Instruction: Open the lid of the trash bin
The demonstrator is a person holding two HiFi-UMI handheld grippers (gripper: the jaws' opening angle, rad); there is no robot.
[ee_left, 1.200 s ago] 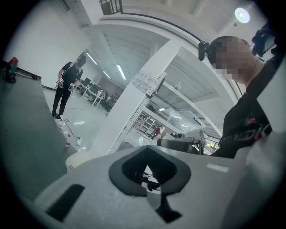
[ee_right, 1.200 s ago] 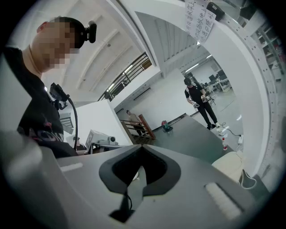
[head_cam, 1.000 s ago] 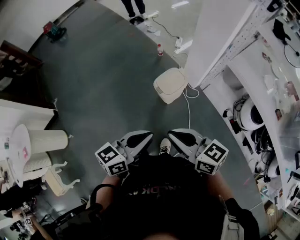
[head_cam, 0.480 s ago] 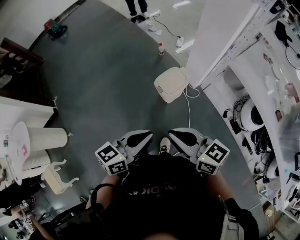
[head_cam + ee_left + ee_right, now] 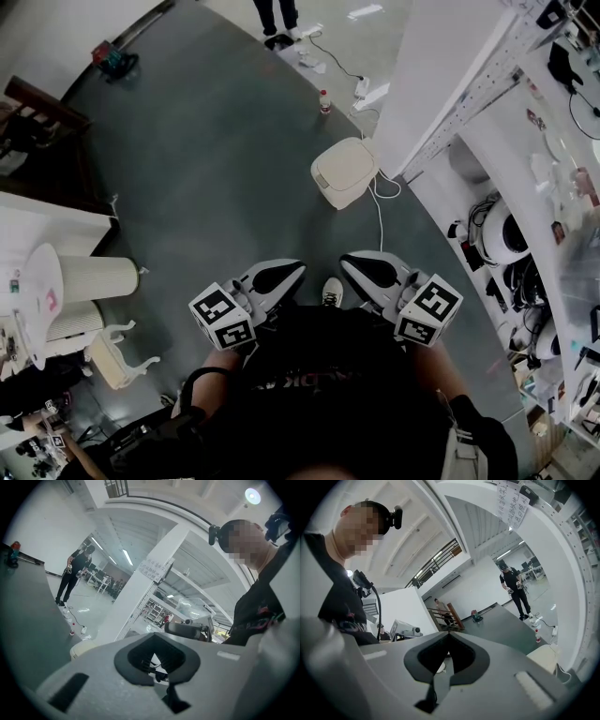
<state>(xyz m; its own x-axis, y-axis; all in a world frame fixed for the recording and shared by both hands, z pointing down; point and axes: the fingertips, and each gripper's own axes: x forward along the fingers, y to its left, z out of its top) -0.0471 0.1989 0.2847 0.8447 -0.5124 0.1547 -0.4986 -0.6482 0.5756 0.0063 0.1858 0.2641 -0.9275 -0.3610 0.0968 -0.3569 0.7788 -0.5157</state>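
Little has moved since a second ago. Both tools hang at the same spot in front of the person's chest, and in the head view the trash bin [image 5: 345, 173] sits only a shade further right.

The left gripper [image 5: 292, 272] is clenched on nothing, its jaws meeting in a thin seam in its own view. The right gripper [image 5: 351, 266] looks the same, pads together with nothing between them.

The bin stands on the grey floor [image 5: 216, 169] near its right edge, against the foot of the white pillar [image 5: 441, 75]. A white cable [image 5: 380, 216] trails down from beside it. Its cream lid [image 5: 339, 165] lies flat and closed. The bin is well apart from both grippers, with bare floor between them.

By my reading the task has not really begun, and this is the approach step. The next move calls for stepping up to the bin, lowering one gripper to the lid's front edge and getting a jaw under it. Which edge is hinged cannot be told from here, so that needs checking up close.
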